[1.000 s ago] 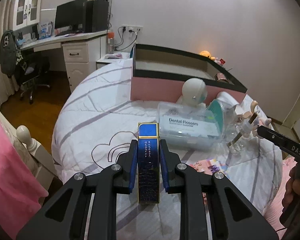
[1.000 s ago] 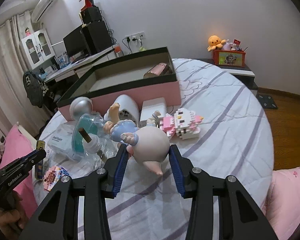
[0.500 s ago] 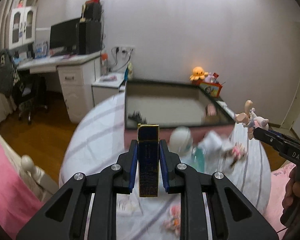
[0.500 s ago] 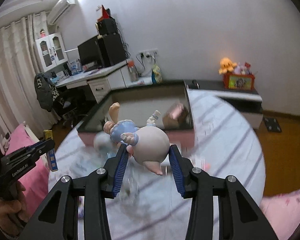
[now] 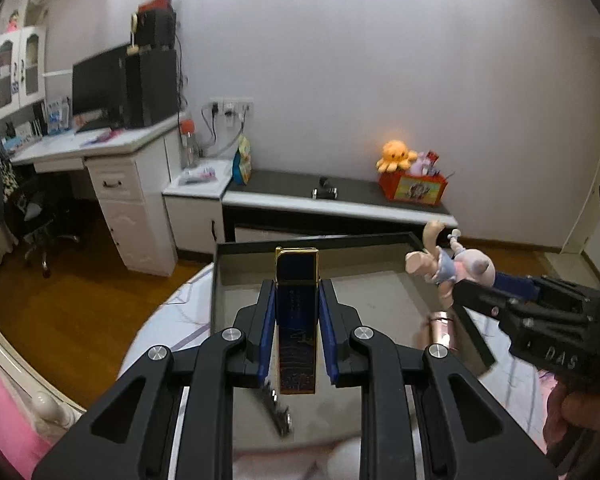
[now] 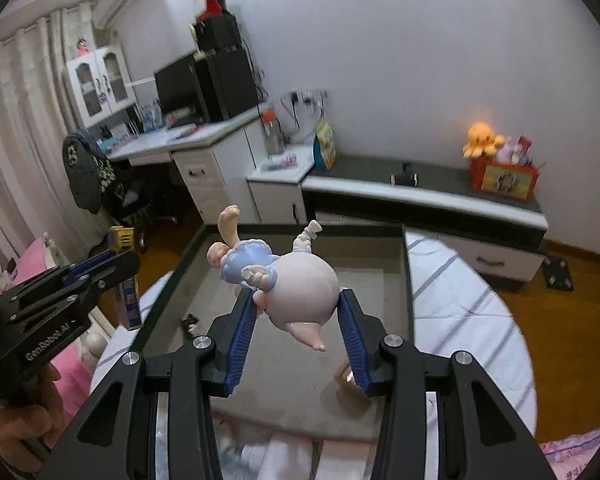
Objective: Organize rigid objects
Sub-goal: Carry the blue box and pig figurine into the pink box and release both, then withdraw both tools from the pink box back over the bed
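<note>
Both loads have risen from the bed to above the box [image 6: 407,280]. My left gripper [image 5: 297,326] clamps the blue case [image 5: 297,320], my right gripper [image 6: 296,320] the doll [image 6: 288,280]. Next I lower and release, probably near the far wall.

Dim warm indoor light, ceiling glare top-left, fisheye-bent edges, foreground motion blur.

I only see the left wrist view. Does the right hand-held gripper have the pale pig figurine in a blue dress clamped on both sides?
Observer: Yes. On the right hand-held gripper, both blue pads press the pale pig figurine in a blue dress from either side.
Operator: What is under it?
Observer: The grey floor of the black-rimmed open box.
Operator: And my carton?
Observer: The blue and gold rectangular carton in the left hand-held gripper appears beside the box's left rim, seemingly outside it.
</note>
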`<state>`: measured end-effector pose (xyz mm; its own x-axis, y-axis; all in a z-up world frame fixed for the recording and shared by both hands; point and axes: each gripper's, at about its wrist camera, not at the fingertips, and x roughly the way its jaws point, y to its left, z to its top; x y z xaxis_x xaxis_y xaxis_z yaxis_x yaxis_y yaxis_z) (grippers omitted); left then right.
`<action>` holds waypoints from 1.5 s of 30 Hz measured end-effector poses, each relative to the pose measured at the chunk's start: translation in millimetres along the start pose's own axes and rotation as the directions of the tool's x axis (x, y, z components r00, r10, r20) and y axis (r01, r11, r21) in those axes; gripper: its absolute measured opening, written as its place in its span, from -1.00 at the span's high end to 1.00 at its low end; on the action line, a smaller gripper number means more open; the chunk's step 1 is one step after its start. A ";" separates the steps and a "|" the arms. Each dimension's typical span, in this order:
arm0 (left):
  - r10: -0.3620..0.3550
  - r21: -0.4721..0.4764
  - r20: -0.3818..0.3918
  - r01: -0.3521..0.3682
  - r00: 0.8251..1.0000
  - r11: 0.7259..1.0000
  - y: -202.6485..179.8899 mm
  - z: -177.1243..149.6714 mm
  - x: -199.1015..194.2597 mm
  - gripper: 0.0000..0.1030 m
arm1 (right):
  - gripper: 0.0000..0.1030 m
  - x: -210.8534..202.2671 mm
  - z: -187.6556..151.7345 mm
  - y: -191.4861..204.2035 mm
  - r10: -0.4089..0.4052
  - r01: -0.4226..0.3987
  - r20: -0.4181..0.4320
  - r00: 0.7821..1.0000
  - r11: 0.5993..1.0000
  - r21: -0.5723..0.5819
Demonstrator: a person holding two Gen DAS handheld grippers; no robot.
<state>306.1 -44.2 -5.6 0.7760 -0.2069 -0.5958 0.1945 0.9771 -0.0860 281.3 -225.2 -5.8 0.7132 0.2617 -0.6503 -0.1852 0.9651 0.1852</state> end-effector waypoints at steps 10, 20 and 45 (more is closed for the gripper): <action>-0.016 -0.024 -0.149 0.013 0.989 1.000 -5.7 -7.4 77.6 0.60 | 0.16 66.1 -0.9 -18.2 -0.016 0.023 -0.128 0.992 0.998 0.053; 0.060 -0.020 -0.096 -0.062 0.994 0.998 4.0 -3.2 60.6 -0.84 | -1.00 61.1 -3.5 -34.8 -0.033 0.046 -0.101 0.994 0.991 0.125; 0.055 -0.059 0.075 -0.051 0.996 0.997 14.1 -62.4 -111.0 -1.00 | -1.00 -82.2 -59.0 5.9 -0.052 0.049 0.069 0.996 0.998 0.048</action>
<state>185.3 -4.4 9.5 0.8284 -0.1558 -0.5381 0.1190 0.9876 -0.1027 181.6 -240.3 5.3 0.7667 0.2093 -0.6069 -0.1172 0.9751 0.1882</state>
